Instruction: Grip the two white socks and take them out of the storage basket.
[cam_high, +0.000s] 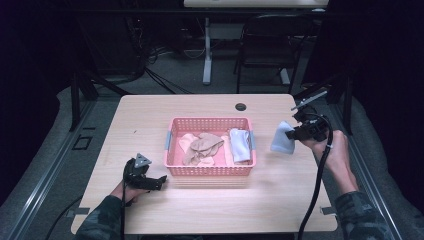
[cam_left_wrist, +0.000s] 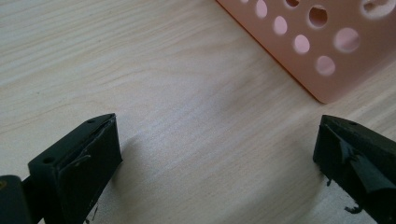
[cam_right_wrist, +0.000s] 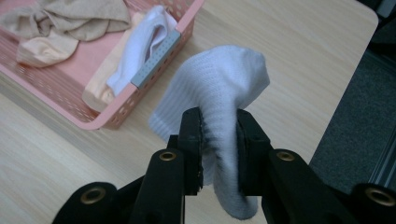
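Note:
My right gripper (cam_high: 291, 133) (cam_right_wrist: 219, 122) is shut on a white sock (cam_high: 281, 138) (cam_right_wrist: 215, 93), which hangs off its jaws above the table, just right of the pink basket (cam_high: 210, 171) (cam_right_wrist: 116, 116). Inside the basket lie beige socks (cam_high: 202, 146) (cam_right_wrist: 74, 18) and another white sock (cam_high: 240, 145) (cam_right_wrist: 140, 42). My left gripper (cam_high: 157, 182) (cam_left_wrist: 217, 154) rests low on the table at the basket's near left corner (cam_left_wrist: 322, 88), jaws wide open with only bare wood between them.
The wooden table (cam_high: 150, 120) has a cable hole (cam_high: 241, 106) at the back. Its right edge (cam_right_wrist: 369, 28) runs close beside the held sock. Chairs and desk legs stand on the dark floor beyond the table.

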